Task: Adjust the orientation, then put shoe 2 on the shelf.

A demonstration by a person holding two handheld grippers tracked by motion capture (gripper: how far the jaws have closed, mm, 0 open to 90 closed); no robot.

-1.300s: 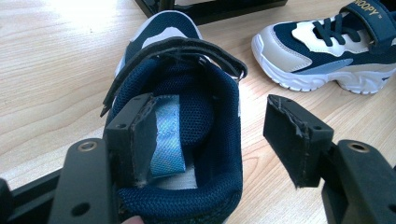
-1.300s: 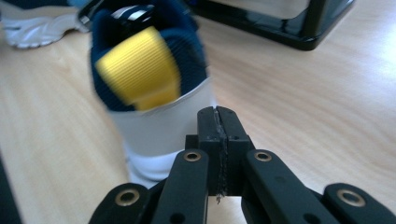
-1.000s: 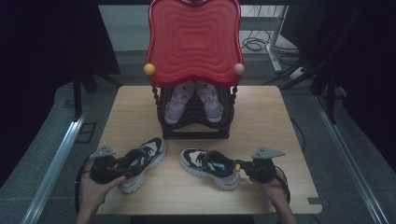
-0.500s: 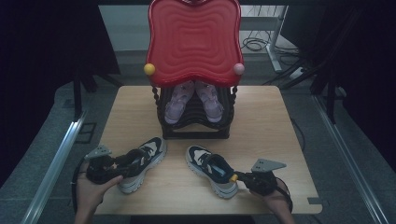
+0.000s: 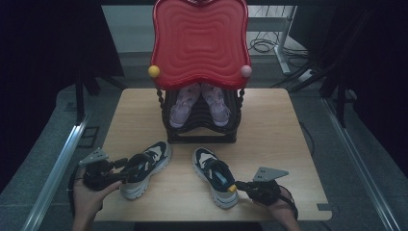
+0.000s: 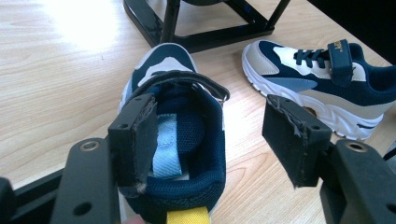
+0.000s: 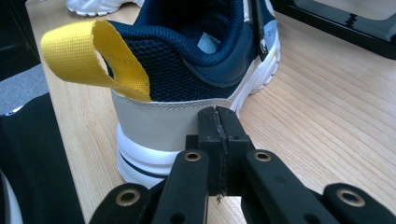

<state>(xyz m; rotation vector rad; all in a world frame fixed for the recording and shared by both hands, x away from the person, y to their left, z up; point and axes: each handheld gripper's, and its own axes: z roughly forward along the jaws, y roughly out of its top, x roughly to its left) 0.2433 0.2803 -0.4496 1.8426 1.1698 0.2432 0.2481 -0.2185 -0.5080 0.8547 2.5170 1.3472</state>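
Two navy, white and beige sneakers lie on the wooden table (image 5: 288, 144). The left sneaker (image 5: 144, 168) (image 6: 180, 140) has its heel toward my left gripper (image 5: 137, 163) (image 6: 212, 126), which is open; one pad (image 6: 135, 140) overlaps the collar's left side and the other pad (image 6: 292, 135) stands clear on the right. The right sneaker (image 5: 215, 175) (image 7: 196, 70) points its toe at the rack. Its yellow heel loop (image 7: 93, 56) faces my right gripper (image 5: 239, 186) (image 7: 218, 126), which is shut with nothing between the pads, right at the heel; whether it touches is unclear.
A black rack (image 5: 202, 132) under a red wavy panel (image 5: 199, 43) stands at the table's far middle, with a lilac pair of shoes (image 5: 199, 103) on it. The near table edge is close behind both hands. The other sneaker (image 6: 322, 88) lies to the right in the left gripper view.
The right sneaker has swung round so its toe points at the rack, and the right gripper has dropped back behind its heel. The left gripper slid slightly left; its sneaker barely moved.
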